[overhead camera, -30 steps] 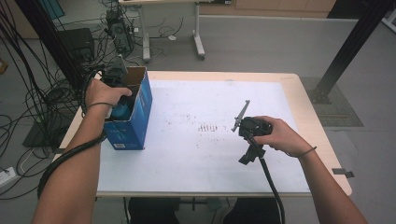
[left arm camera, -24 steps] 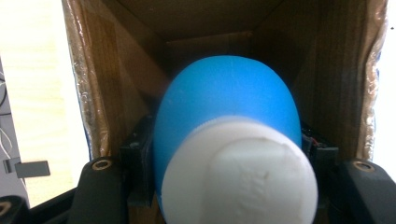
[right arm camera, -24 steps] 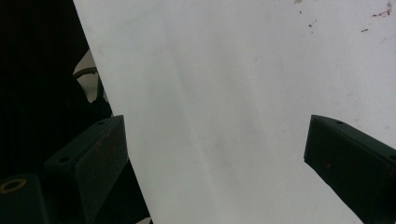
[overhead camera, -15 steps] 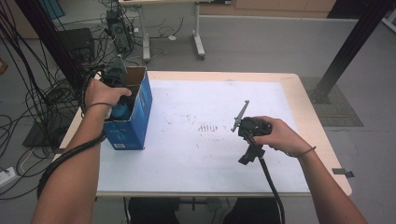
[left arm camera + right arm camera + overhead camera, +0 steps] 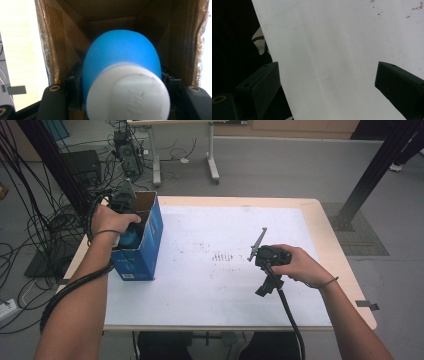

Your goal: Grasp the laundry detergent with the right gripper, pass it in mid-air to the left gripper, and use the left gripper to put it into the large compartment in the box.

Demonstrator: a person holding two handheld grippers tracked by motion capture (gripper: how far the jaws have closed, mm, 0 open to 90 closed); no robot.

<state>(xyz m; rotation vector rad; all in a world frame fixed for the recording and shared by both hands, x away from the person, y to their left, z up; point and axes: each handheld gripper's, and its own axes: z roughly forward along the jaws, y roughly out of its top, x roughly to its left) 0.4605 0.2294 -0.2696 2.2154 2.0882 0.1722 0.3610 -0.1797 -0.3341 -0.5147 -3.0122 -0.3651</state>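
Nothing has moved: left gripper [image 5: 120, 100] is kept shut on the smooth, slippery blue bottle [image 5: 121, 60], best held at its middle; right gripper [image 5: 327, 82] is wide open, empty.

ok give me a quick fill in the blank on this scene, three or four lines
1. The left gripper is shut on a blue ____ with a white cap.
2. That gripper reaches down into an open cardboard ____ with blue outer sides.
3. The fingers of the right gripper stand ____, with nothing between them.
4. The right gripper hangs over the ____ table top.

Missing words: bottle; box; open; white
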